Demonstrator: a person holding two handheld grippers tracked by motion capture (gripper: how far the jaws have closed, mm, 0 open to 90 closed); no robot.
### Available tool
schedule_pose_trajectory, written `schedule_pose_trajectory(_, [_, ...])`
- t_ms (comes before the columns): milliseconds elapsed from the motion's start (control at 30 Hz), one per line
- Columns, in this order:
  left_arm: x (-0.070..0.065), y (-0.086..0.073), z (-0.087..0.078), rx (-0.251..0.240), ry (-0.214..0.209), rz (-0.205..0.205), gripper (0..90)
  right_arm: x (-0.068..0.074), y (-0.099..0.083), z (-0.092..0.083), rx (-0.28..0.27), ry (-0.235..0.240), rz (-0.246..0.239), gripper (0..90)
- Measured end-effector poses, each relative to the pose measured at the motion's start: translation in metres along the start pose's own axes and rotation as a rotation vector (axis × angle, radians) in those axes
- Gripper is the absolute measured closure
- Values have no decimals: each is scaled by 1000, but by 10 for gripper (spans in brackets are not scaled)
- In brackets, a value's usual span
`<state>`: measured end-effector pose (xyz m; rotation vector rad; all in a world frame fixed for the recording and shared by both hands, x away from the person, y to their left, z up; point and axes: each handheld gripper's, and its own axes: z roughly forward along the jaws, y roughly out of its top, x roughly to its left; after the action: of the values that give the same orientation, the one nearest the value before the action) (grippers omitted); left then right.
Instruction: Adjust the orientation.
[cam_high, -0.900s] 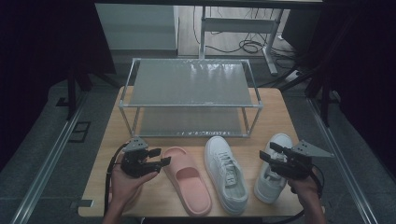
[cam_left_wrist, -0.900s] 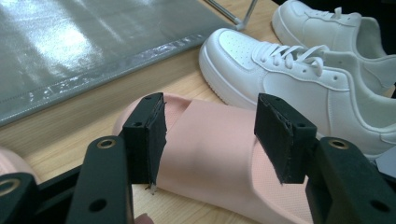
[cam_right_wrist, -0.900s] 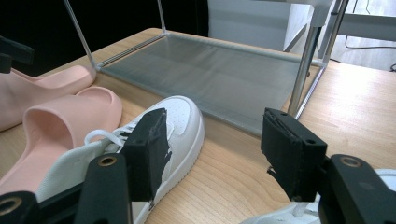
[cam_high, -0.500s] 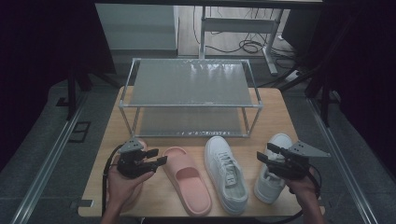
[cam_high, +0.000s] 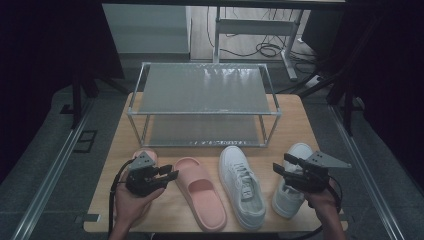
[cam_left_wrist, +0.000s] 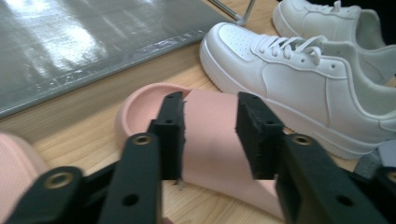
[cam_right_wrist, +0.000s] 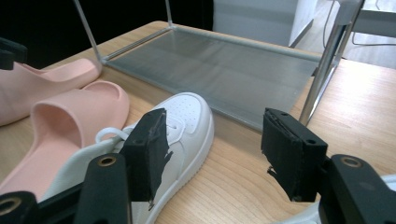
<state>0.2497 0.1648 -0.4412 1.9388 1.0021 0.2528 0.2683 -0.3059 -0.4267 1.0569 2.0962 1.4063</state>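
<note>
Two pink slippers and two white sneakers lie in a row at the table's near edge. My left gripper (cam_high: 172, 175) (cam_left_wrist: 210, 112) is open, its tips just left of the inner pink slipper (cam_high: 202, 195) (cam_left_wrist: 212, 149), with nothing gripped. The outer pink slipper (cam_high: 143, 154) (cam_left_wrist: 14, 163) is mostly hidden under that gripper. My right gripper (cam_high: 281, 164) (cam_right_wrist: 212, 135) is open above the right sneaker (cam_high: 290, 200) and points toward the middle sneaker (cam_high: 242, 187) (cam_right_wrist: 187, 116).
A two-tier metal rack (cam_high: 205, 90) (cam_right_wrist: 224, 65) with grey shelves stands at the back of the wooden table (cam_high: 295, 125). Bare wood lies between the rack and the shoes. Dark floor surrounds the table.
Both grippers have drifted slightly toward the near edge. The shoes have not moved.
</note>
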Motion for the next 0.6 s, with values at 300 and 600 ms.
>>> schedule_pose_trajectory(300, [-5, -3, -46, -17, 126, 7, 796, 1, 1, 0, -4, 36, -6, 413])
schedule_pose_trajectory(600, [2, -30, -46, 26, 105, -38, 848, 4, 2, 0, 0, 22, -13, 414])
